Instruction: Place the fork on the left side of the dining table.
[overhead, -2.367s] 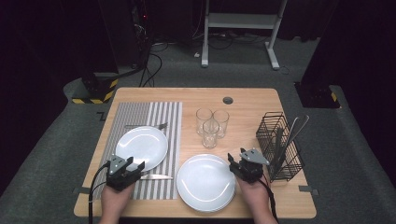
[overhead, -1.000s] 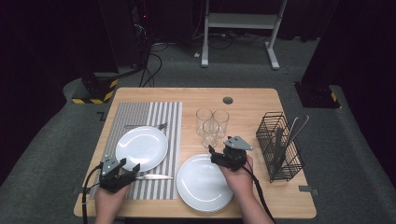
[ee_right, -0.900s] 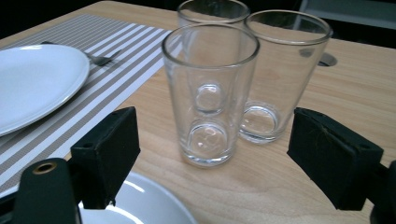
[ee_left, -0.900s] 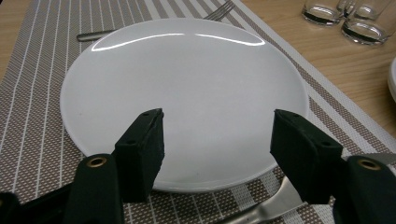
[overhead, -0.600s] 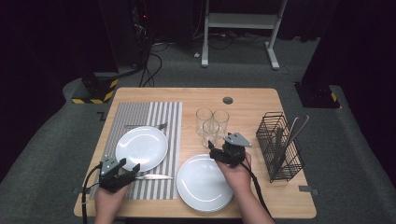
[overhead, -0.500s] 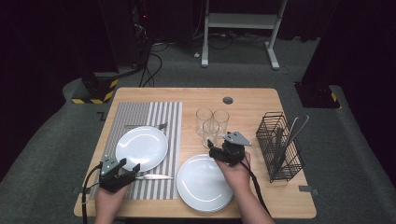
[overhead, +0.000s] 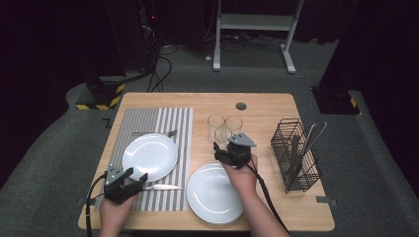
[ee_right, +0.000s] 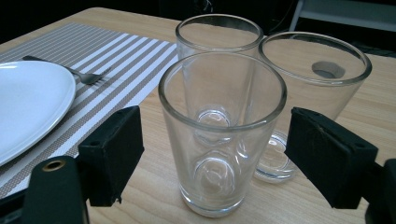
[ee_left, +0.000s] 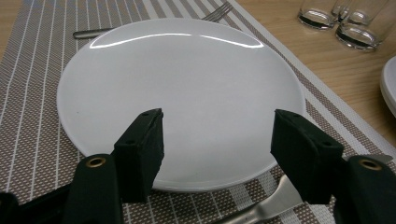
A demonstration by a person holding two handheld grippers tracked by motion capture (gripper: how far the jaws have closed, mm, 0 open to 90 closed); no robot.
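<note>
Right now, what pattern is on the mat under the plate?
Grey and white stripes on the mat, best in the left gripper view.

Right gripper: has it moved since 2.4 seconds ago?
Yes. The right gripper has gone forward and leftward, away from the black wire cutlery basket, up to the nearest clear drinking glass, open.

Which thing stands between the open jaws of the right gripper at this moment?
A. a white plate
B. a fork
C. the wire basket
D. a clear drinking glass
D: in the right gripper view, the nearest glass stands between the two black jaws of the right gripper, which are apart and not touching it.
</note>
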